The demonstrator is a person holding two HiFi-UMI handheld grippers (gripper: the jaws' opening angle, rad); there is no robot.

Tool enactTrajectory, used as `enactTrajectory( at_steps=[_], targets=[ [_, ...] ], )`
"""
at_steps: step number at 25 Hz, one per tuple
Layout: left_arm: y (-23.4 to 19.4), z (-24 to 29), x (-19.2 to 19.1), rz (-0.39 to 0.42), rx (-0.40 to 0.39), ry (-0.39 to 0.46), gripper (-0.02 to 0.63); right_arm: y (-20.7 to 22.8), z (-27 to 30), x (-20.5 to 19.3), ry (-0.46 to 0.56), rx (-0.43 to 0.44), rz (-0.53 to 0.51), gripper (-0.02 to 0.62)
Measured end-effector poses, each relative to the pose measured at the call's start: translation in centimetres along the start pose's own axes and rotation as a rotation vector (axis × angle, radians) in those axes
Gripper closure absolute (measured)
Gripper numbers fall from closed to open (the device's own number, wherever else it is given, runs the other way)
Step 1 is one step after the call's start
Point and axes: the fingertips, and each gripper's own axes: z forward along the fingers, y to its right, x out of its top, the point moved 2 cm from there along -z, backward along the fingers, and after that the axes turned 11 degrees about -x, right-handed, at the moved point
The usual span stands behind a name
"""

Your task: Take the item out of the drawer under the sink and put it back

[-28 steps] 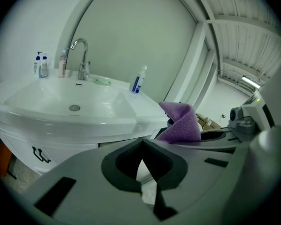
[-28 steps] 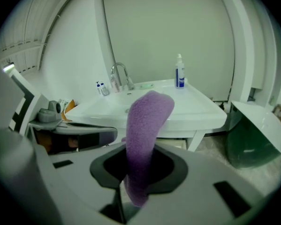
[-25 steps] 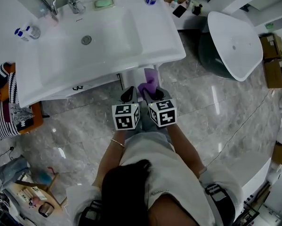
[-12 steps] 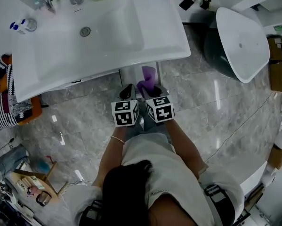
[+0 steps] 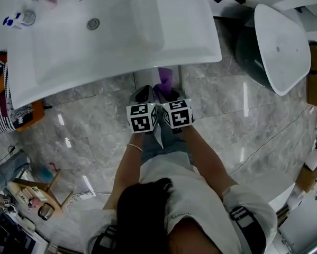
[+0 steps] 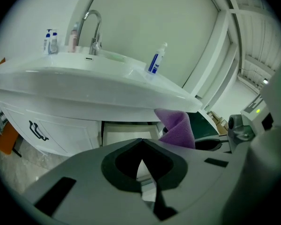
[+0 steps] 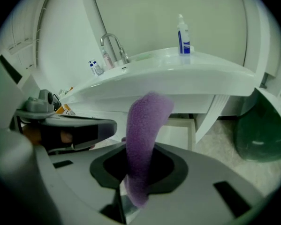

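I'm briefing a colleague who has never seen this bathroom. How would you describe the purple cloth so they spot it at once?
Find the big white sink; just under its front edge is an open drawer. In front of that, the right gripper pinches a soft purple cloth that stands up out of its grip. Nothing else there is purple: everything around it is white or grey.

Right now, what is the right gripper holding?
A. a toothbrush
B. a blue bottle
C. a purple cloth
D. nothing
C: the right gripper view shows the purple cloth pinched between the jaws of the right gripper and sticking up from them.
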Motion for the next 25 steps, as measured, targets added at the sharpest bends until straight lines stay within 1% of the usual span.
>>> enactTrajectory(
  at_steps=[9, 15, 17, 21, 25],
  targets=[
    [-1.7, 3.5, -2.6, -0.052, 0.029, -0.028, 0.603, 1.2, 4.3, -1.2, -0.04, 0.029, 0.019, 0.503],
    [-4.1, 5.8, -3.6, -0.081, 0.079, -0.03, 0.603, 1.9, 7.6, -1.4, -0.044, 0.043, 0.027, 0.503],
    [-4.7, 6.6, -3.8, -0.1, 0.081, -0.031, 0.603, 2.2, 8.7, -1.5, -0.047, 0.043, 0.022, 0.503],
    [-5.6, 8.0, -4.6, -0.117, 0.078, -0.045, 0.603, 2.8, 10.5, -1.9, -0.066, 0.046, 0.061, 0.503],
    [-6.4, 9.3, -5.8, -0.136, 0.089, -0.065, 0.603, 3.1, 12.1, -2.6, -0.085, 0.053, 0.065, 0.502]
  ],
)
